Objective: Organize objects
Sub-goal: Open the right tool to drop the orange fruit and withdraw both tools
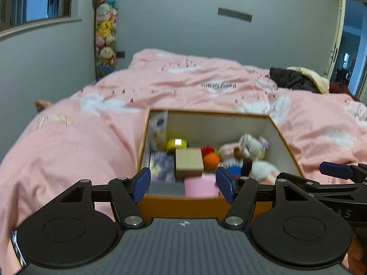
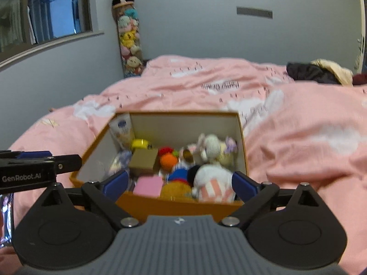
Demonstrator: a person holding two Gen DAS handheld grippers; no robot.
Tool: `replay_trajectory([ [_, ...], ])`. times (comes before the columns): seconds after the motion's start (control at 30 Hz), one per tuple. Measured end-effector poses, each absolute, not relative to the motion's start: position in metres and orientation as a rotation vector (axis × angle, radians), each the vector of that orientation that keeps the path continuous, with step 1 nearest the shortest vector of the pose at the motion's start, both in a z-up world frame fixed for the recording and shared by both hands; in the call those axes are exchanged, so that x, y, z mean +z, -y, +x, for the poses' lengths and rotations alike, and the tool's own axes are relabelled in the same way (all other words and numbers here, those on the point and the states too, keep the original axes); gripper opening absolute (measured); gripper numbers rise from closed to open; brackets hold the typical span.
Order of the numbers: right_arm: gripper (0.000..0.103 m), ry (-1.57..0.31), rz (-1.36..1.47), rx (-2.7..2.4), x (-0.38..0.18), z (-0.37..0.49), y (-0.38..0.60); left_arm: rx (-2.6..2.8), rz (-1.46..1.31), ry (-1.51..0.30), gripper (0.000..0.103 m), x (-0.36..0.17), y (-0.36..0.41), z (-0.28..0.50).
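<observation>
From the left wrist we see our left gripper spread wide and empty over the box on the bed, and from the right wrist our right gripper equally wide, so we should probably descend slowly onto one toy.

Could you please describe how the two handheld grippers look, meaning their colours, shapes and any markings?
Both are matte black. The left gripper and the right gripper each carry two blue finger pads on black linkage arms with silver pivot bolts, two round black discs, and a ribbed grey centre plate bearing a small white emblem. White lettering "GenRobot.AI" marks the left one's side.
</observation>
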State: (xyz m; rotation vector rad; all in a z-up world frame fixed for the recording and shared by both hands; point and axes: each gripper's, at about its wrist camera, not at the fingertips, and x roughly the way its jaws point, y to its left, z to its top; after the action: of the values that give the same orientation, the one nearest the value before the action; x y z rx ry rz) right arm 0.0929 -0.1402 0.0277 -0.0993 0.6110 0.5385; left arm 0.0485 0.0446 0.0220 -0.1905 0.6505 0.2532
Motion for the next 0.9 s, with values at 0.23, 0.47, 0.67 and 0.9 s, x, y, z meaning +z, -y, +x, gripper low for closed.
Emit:
replay_trajectory([
  [0.23,0.098,-0.661,-0.128,0.526,0.007,0.083,0.141,0.268,-0.195,-0.727,0.074,0.003,-0.041,0.043],
  [0.47,0.099,-0.684,-0.138,0.517,0.000,0.089,0.139,0.266,-0.179,-0.758,0.074,-0.004,-0.038,0.046],
  [0.67,0.099,-0.715,-0.136,0.503,-0.004,0.094,0.140,0.251,-0.171,-0.785,0.074,-0.010,-0.036,0.049],
  [0.9,0.099,-0.745,-0.133,0.489,-0.009,0.099,0.142,0.239,-0.162,-0.812,0.074,-0.015,-0.033,0.054],
])
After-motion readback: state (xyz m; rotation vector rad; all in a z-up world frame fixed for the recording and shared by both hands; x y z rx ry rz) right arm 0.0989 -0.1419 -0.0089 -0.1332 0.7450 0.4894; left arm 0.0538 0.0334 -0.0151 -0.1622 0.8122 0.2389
